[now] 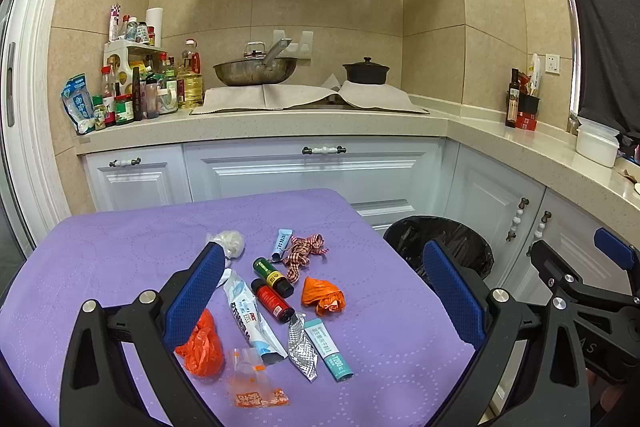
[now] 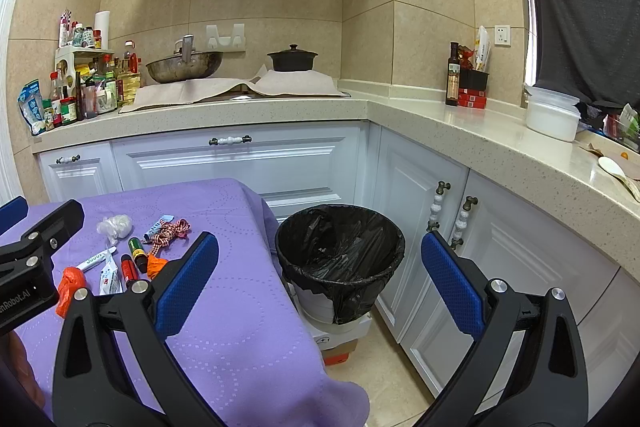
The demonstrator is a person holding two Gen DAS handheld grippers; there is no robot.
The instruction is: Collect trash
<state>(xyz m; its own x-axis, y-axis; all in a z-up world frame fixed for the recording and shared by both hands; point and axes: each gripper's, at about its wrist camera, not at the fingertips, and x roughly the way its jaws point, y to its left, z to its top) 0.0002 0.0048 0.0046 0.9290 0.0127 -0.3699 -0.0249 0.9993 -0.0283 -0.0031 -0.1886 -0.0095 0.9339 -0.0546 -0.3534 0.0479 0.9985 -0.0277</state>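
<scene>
Trash lies on the purple tablecloth (image 1: 100, 259): an orange crumpled bag (image 1: 322, 297), a red bag (image 1: 202, 345), two small bottles, one red (image 1: 273, 300) and one green (image 1: 273, 271), a checked ribbon (image 1: 303, 253), tubes, a foil blister (image 1: 302, 347), a white wad (image 1: 228, 242) and a clear packet (image 1: 252, 379). My left gripper (image 1: 324, 291) is open above these items and holds nothing. My right gripper (image 2: 320, 277) is open and empty, hovering by the black-lined bin (image 2: 340, 251) to the right of the table. The right gripper also shows in the left wrist view (image 1: 592, 267).
White cabinets (image 2: 240, 163) and a beige L-shaped counter (image 2: 460, 131) stand behind and to the right. A wok (image 1: 256, 69), a black pot (image 1: 366, 71) and several condiment bottles (image 1: 132, 95) sit on the counter. The bin stands on a white box on the floor.
</scene>
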